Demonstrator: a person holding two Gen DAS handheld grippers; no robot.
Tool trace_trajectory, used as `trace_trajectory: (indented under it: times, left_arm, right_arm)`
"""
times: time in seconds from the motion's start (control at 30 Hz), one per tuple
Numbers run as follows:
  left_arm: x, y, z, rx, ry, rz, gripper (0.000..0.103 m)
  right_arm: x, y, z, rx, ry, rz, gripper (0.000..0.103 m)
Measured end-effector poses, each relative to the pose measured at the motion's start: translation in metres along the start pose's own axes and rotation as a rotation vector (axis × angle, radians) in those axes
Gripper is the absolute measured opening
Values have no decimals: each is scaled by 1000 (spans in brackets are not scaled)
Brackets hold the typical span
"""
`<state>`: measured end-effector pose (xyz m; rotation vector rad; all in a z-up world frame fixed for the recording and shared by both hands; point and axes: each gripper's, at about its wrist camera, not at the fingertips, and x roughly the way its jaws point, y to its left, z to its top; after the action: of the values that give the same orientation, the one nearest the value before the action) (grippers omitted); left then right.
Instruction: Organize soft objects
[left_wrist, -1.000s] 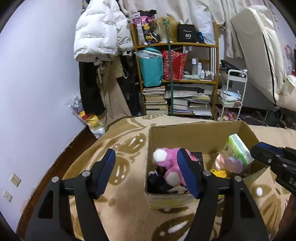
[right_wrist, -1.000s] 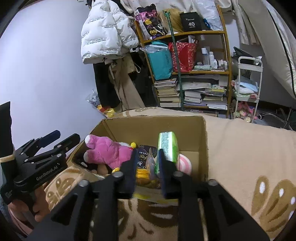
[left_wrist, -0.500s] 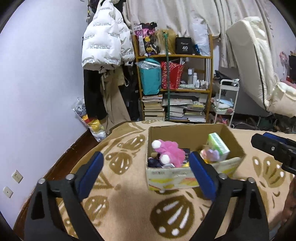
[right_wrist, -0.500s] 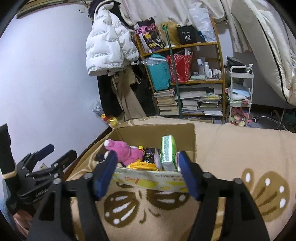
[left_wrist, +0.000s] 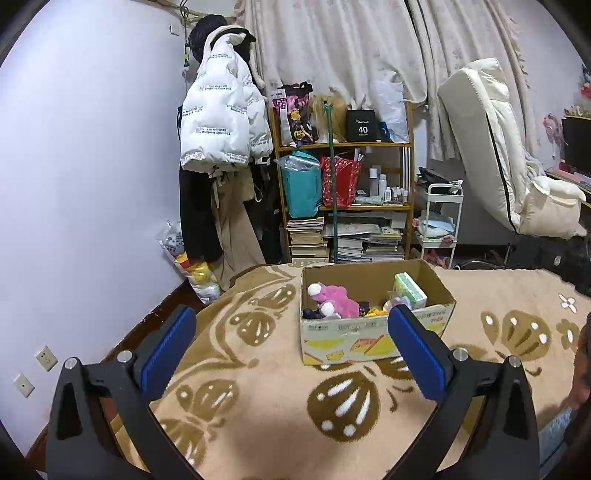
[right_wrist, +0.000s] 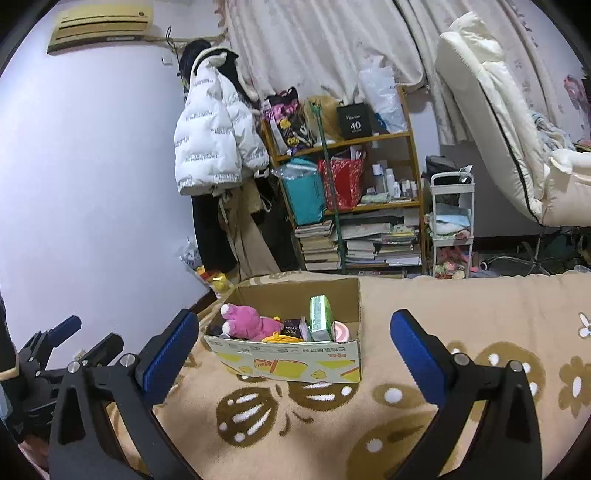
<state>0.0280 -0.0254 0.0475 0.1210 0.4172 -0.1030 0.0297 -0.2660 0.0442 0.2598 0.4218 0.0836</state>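
Note:
An open cardboard box (left_wrist: 373, 338) (right_wrist: 291, 360) stands on the tan patterned blanket. It holds a pink plush toy (left_wrist: 334, 297) (right_wrist: 249, 323), a green tissue pack (left_wrist: 409, 290) (right_wrist: 319, 317), a yellow item and other small things. My left gripper (left_wrist: 291, 349) is open and empty, held back from the box's near side. My right gripper (right_wrist: 293, 350) is open and empty, also back from the box. The left gripper shows at the left edge of the right wrist view (right_wrist: 66, 341).
The blanket (left_wrist: 258, 402) covers a bed with a wall to the left. Beyond it stand a wooden shelf (left_wrist: 343, 206) of books and bags, a hanging white jacket (left_wrist: 221, 125), a white trolley (left_wrist: 441, 221) and a propped white mattress (left_wrist: 495, 147).
Both grippers have pulled back and up from the box. The right gripper, nearly shut inside the box a second ago, has opened wide. The left has opened wider.

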Motion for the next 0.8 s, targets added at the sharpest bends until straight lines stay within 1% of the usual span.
trace_trajectory:
  times: [0.07,0.2,0.37,0.5,0.57,0.63,0.8]
  left_arm:
    - [-6,3,-3,-2,-8,-2,102]
    - [-17,5,-15,0,-58,-6,102]
    - [-19,1,-24,9,-66,-11,102]
    - [-14,-7,-29,36,-61,2,103]
    - [-10,-8,-32,36,-54,-10,102]
    - [-8,-7,-34,25,-53,-35,102]
    - [-5,0,-36,-15,-67,-33,102]
  right_arm:
    - [-12,0,-1,-2,-27,1,103]
    - [-26,0,-6,-13,-56,-7,103]
    - [-35,1,-12,-42,-93,-41,103]
    - [-32,-1,-17,-48,-89,-59,103]
    - [-29,-3,-21,-45,-83,-72,103]
    - [-26,-5,-24,-43,-73,-79,103]
    - [-18,-6,-33,-51,-55,-89,103]
